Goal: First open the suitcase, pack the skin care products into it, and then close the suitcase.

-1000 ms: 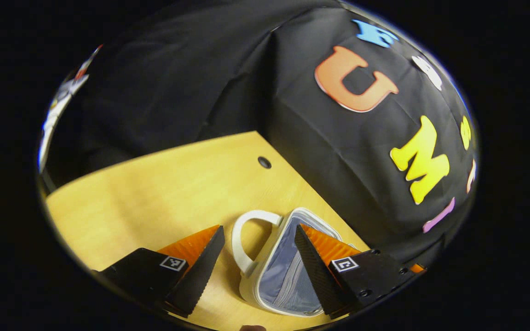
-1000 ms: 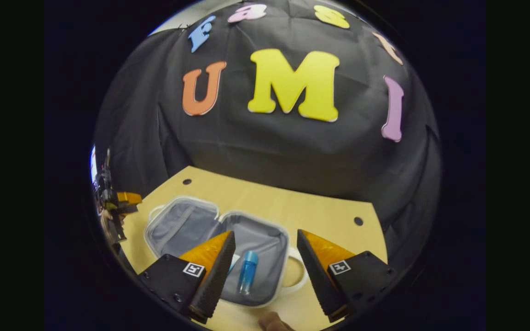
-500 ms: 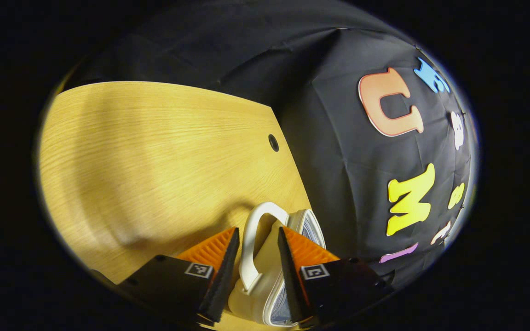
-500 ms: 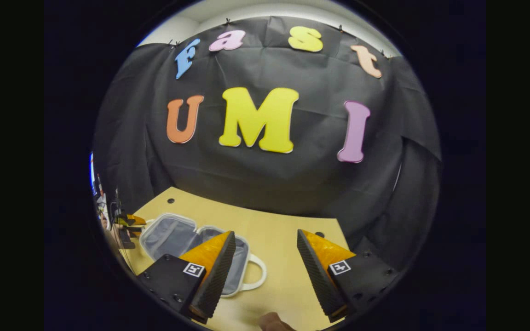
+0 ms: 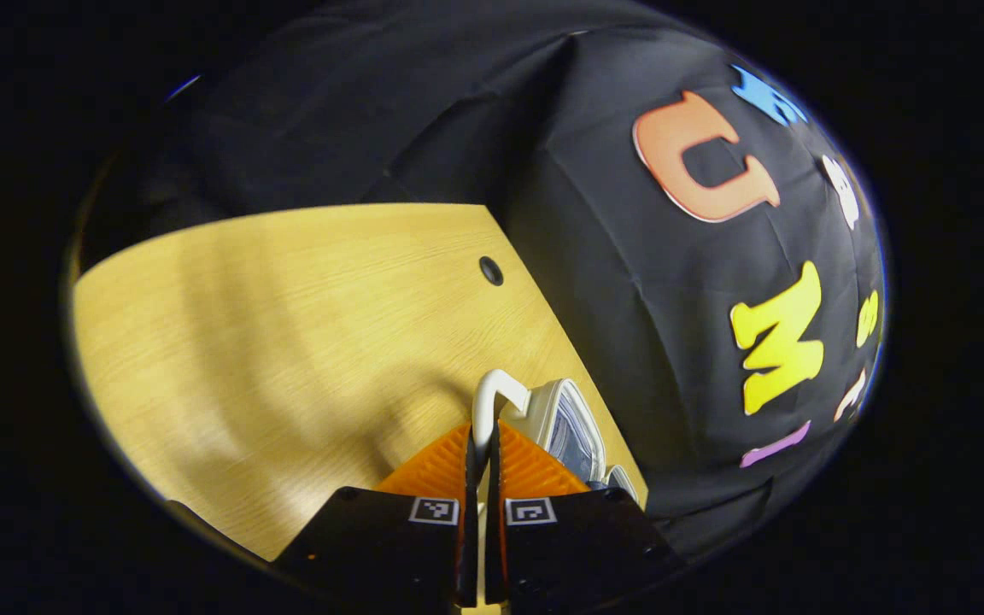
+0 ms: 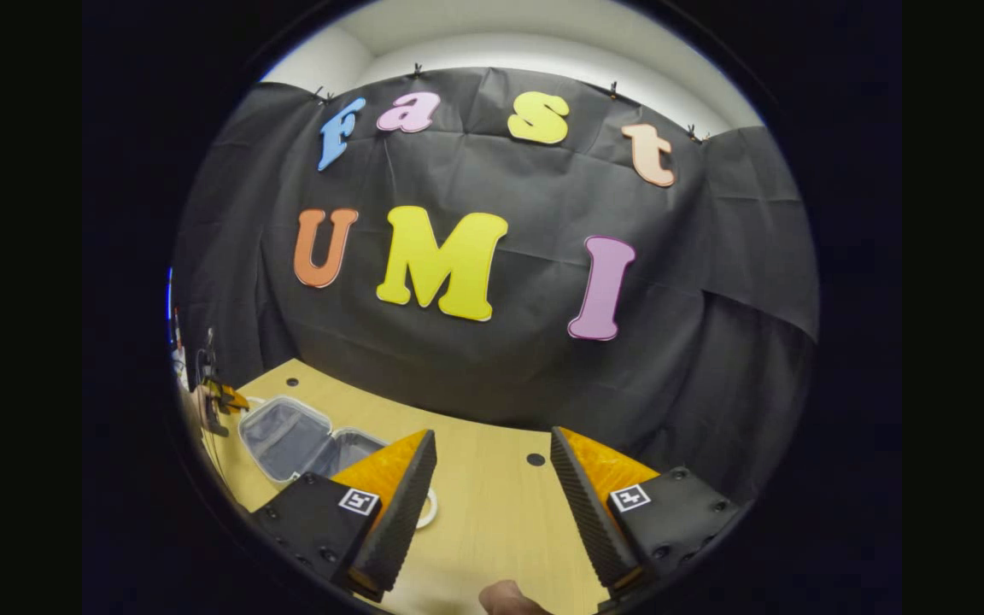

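Your left gripper is clamped on the suitcase lid's stiff white handle; swing the light shell gently, right gripper spread empty.

The pale yellow wooden table shows fine straight grain with soft darker shadow bands across it, and a small round black hole near its far corner. The small hard-shell suitcase has a cream-white shell and a matching cream-white loop handle, with a grey-blue lining inside; in the right gripper view the same open suitcase shows a whitish rim around grey fabric.
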The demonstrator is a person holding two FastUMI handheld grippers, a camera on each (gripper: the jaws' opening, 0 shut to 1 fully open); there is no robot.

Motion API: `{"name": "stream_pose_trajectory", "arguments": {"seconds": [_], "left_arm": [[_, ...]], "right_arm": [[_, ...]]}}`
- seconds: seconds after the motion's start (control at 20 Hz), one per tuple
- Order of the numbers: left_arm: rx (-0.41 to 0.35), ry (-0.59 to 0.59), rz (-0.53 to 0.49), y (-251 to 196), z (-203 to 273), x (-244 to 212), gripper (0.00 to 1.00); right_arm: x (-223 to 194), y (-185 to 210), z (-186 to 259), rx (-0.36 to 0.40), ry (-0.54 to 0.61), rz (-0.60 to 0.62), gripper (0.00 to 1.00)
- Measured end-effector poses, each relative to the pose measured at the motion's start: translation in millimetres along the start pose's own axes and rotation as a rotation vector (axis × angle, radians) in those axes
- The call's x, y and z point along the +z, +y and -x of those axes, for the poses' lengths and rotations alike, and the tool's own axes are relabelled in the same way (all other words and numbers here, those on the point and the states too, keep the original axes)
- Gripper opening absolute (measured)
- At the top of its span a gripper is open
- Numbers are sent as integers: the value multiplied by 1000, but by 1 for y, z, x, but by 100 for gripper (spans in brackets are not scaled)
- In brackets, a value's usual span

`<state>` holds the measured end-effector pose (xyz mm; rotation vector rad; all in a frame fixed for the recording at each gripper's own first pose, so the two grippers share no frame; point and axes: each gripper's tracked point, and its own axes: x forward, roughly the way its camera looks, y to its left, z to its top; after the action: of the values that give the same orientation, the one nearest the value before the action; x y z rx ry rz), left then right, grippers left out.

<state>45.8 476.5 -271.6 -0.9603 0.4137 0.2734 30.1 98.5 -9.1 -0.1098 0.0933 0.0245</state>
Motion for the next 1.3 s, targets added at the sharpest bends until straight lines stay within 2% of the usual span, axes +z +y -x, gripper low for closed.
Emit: {"name": "stream_pose_trajectory", "arguments": {"seconds": [0.25, 0.55, 0.8, 1.05, 1.3], "left_arm": [[-15, -97, -204, -77, 39, 19, 6], [-64, -175, -402, -180, 75, -9, 5], [-80, -196, -580, -239, 90, -59, 6], [-142, -152, -661, -288, 92, -117, 5], [-195, -63, -741, -333, 65, -188, 6]], "right_arm": [[6, -16, -7, 55, -23, -31, 79], [6, -38, -6, 111, -49, -49, 79], [7, -60, 1, 147, -56, -73, 79], [0, -81, 9, 175, -54, -70, 77], [-10, -100, 9, 180, -34, -86, 80]]}}
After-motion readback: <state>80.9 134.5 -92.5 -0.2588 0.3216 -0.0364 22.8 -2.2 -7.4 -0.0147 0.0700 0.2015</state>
